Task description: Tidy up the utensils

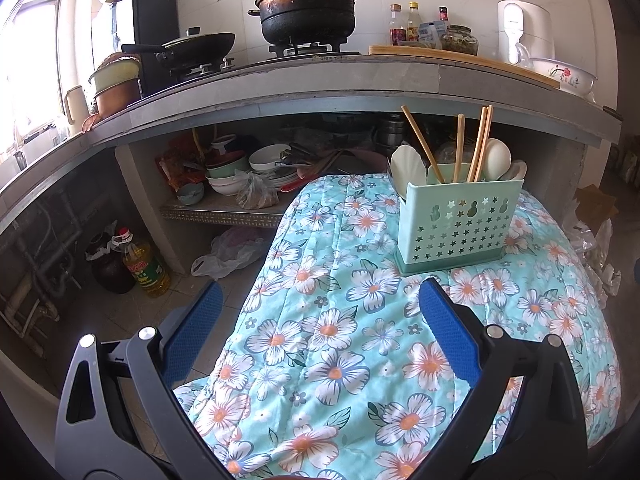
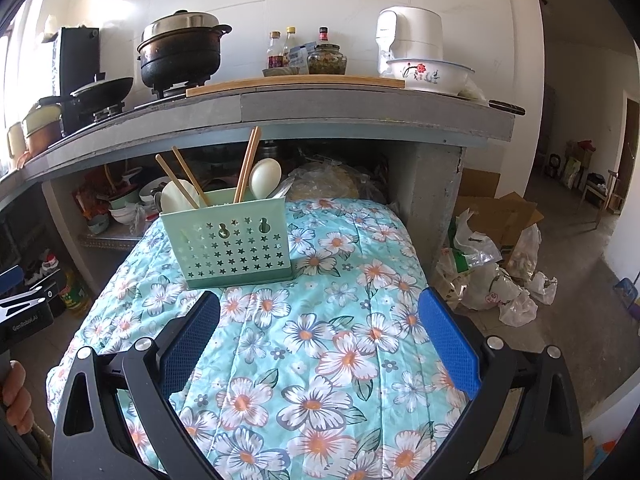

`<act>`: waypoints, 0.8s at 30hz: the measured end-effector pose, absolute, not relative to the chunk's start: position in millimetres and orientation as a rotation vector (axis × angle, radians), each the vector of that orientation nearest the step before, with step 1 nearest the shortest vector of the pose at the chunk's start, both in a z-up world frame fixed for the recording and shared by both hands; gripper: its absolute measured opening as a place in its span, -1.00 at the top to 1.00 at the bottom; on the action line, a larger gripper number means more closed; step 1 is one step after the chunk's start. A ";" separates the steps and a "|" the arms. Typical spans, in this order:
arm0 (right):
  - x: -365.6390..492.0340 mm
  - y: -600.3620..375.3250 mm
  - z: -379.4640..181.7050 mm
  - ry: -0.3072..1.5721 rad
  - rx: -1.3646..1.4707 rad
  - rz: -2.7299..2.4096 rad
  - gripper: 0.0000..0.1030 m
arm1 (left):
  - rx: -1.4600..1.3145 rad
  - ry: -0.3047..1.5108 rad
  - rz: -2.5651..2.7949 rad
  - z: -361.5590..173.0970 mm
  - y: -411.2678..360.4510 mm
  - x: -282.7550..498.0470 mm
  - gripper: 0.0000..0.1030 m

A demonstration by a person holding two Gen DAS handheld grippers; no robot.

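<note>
A green holder (image 1: pixel 460 222) (image 2: pixel 234 240), pierced with star-shaped holes, is standing upright on the floral cloth (image 1: pixel 320 340) (image 2: pixel 320 340) covering the table, toward its far end. Chopsticks (image 1: pixel 480 140) (image 2: pixel 248 164) and pale spoons (image 1: pixel 496 156) (image 2: pixel 264 178) are leaning inside it, their upper ends rising above the rim.

The left tool (image 1: pixel 320 300) is hovering over the cloth with its blue-padded fingers (image 1: pixel 448 332) spread wide, gripping nothing; the holder is sitting ahead and to its right. The right tool (image 2: pixel 320 304) is likewise hanging with fingers (image 2: pixel 448 336) wide apart and empty, the holder lying ahead and to its left. A hand (image 2: pixel 16 396) is showing at the left edge of the right wrist view.

Behind the table, a grey counter (image 1: pixel 320 88) (image 2: pixel 360 108) is carrying a black pot (image 1: pixel 308 4) (image 2: pixel 180 56), a pan (image 1: pixel 196 46) (image 2: pixel 100 90), bottles (image 1: pixel 412 22) (image 2: pixel 288 46) and a flowered bowl (image 1: pixel 560 74) (image 2: pixel 428 74). Stacked dishes (image 1: pixel 248 172) are filling the shelf beneath it.
</note>
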State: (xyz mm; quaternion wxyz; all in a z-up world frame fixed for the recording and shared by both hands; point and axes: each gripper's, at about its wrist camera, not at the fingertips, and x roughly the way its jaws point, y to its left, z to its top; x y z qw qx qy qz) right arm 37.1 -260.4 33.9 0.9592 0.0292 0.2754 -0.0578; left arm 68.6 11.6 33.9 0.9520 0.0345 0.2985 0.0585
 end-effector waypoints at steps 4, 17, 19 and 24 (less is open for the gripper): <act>38.0 -259.2 35.1 0.557 0.058 -0.114 -0.87 | 0.064 0.606 0.125 35.9 14.8 68.6 -0.84; 39.6 -251.6 40.3 0.550 0.033 -0.097 -0.87 | 0.050 0.604 0.126 36.9 20.5 69.7 -0.84; 39.6 -251.6 40.5 0.550 0.035 -0.097 -0.87 | 0.052 0.602 0.124 37.5 18.9 68.9 -0.84; 39.9 -251.7 40.7 0.550 0.036 -0.098 -0.87 | 0.055 0.604 0.119 37.9 15.5 69.3 -0.84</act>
